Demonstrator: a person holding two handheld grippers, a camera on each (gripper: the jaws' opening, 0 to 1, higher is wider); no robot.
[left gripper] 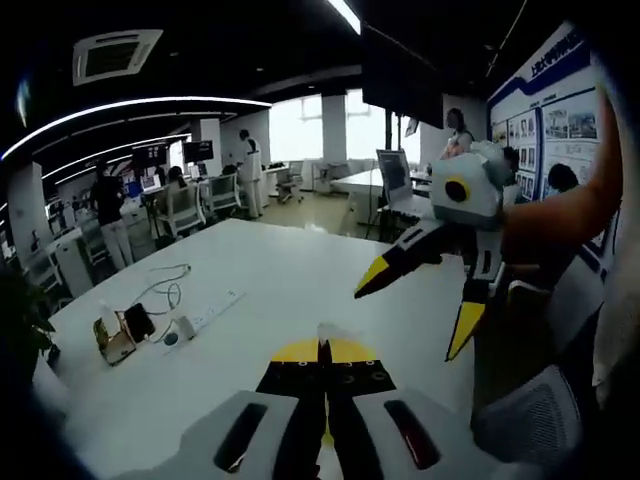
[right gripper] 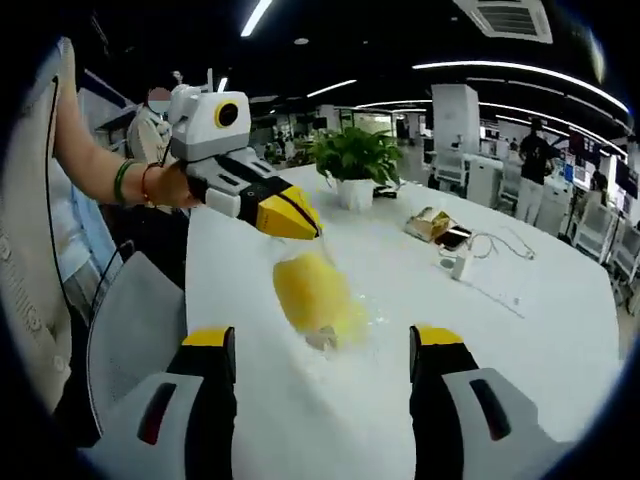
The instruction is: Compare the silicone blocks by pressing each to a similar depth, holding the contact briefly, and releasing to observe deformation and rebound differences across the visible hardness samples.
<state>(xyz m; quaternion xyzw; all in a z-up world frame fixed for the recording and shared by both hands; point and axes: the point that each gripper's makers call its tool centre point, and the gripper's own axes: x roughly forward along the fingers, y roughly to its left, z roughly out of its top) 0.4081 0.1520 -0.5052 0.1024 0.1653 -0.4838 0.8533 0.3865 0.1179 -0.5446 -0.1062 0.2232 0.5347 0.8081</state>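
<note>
Left gripper (right gripper: 300,222) grey-white body, black fingers (right gripper: 250,188) (yellow tips); right gripper (left gripper: 415,305) likewise; wrist bands (right gripper: 133,182) green, red

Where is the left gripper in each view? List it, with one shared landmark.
Left gripper view: the left gripper rises at bottom centre, jaws shut.
Right gripper view: it enters from the upper left, yellow tip pointing right.
Shared landmark: the white charger.

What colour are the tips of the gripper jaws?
Yellow, clearest on the left gripper in the right gripper view.
</note>
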